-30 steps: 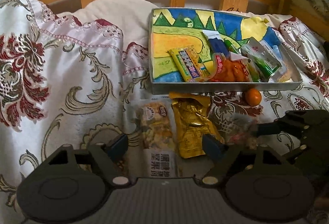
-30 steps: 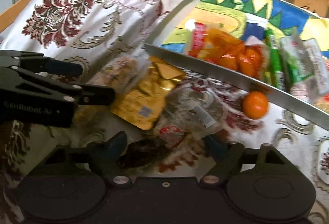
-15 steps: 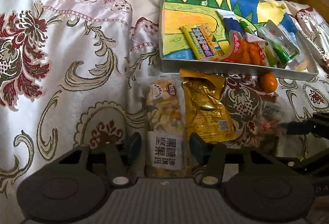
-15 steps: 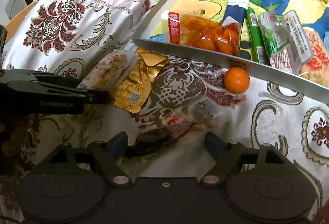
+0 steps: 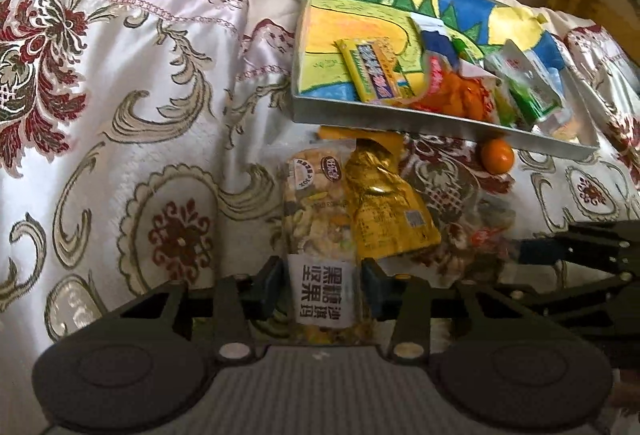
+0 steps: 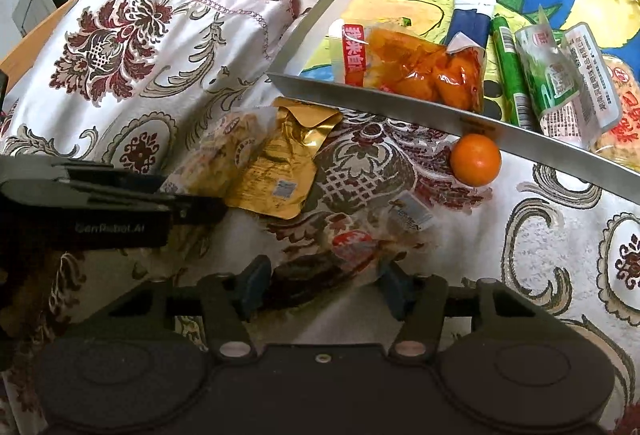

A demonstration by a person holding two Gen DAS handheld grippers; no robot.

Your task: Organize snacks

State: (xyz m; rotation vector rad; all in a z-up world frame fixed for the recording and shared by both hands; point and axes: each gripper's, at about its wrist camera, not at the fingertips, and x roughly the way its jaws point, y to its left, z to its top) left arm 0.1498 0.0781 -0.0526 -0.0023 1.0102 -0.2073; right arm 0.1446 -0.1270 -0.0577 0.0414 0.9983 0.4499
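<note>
The nut-mix packet (image 5: 320, 219) lies on the bedspread (image 5: 132, 139), long axis running straight away toward the tray (image 5: 440, 123); the left gripper (image 5: 320, 285) closes across its near end, pads at both edges

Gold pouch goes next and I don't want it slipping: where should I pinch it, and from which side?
Probably take the gold pouch at its near flat sealed edge, coming from the camera side. It lies flat, its far folded end tucked under the tray, the nut packet tight along its left. Both grippers are busy closing.
</note>
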